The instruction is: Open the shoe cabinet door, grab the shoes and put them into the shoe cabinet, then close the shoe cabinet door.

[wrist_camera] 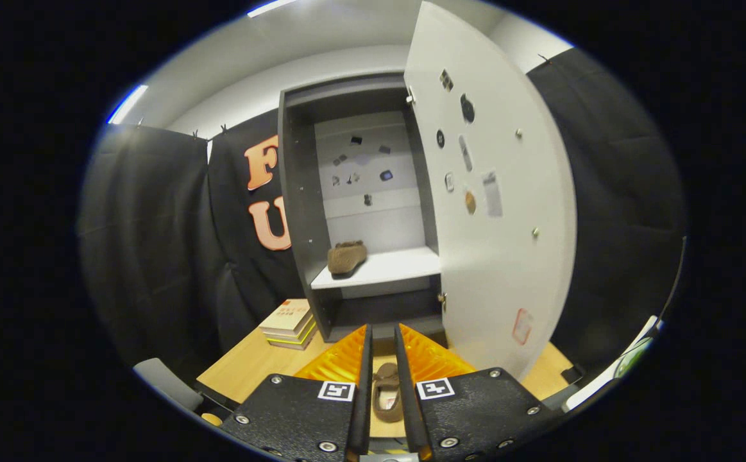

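The dark shoe cabinet (299,212) stands on the wooden table (251,369) with its white door (501,256) swung wide open to the right. One brown shoe (346,256) lies on the cabinet's white shelf (398,266), at its left side. A second brown shoe (387,391) lies on the table below me and shows through the slot between my fingers, opening upward. My gripper (383,328) hovers in front of the cabinet's base. Its fingers stand a narrow gap apart and seem to press on nothing.
A stack of books (290,324) lies on the table left of the cabinet. Small stickers dot the inside of the door and the cabinet's back wall. Black cloth hangs on both sides. A grey chair back (167,382) stands off the table's left corner.
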Motion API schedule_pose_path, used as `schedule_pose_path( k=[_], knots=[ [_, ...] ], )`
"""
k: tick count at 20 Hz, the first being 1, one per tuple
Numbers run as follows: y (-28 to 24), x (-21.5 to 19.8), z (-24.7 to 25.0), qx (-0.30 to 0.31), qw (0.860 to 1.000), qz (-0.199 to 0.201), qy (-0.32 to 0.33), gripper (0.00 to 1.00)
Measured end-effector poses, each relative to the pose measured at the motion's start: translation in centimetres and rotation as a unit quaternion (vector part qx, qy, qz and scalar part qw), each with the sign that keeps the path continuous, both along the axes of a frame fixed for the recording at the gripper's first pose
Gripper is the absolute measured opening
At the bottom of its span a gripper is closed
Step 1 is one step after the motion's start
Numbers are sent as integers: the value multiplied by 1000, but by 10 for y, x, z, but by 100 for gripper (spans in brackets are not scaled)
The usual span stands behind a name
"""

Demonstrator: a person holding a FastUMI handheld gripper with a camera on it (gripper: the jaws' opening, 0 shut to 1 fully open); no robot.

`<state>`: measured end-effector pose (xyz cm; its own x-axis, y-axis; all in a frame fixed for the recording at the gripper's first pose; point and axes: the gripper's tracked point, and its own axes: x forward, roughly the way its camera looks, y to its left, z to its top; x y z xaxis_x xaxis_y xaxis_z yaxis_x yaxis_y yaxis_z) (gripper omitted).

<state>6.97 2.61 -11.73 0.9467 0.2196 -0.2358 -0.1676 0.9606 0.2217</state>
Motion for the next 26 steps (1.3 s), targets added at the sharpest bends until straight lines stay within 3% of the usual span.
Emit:
schedule_pose_path(
  k=[7,15,24,26],
  knots=[
    [58,29,-131,-16,995,47,88,24],
    [89,60,-246,-38,978,83,188,25],
    [97,94,-325,-51,963,86,249,25],
    [99,105,-331,-67,964,90,243,20]
  ],
)
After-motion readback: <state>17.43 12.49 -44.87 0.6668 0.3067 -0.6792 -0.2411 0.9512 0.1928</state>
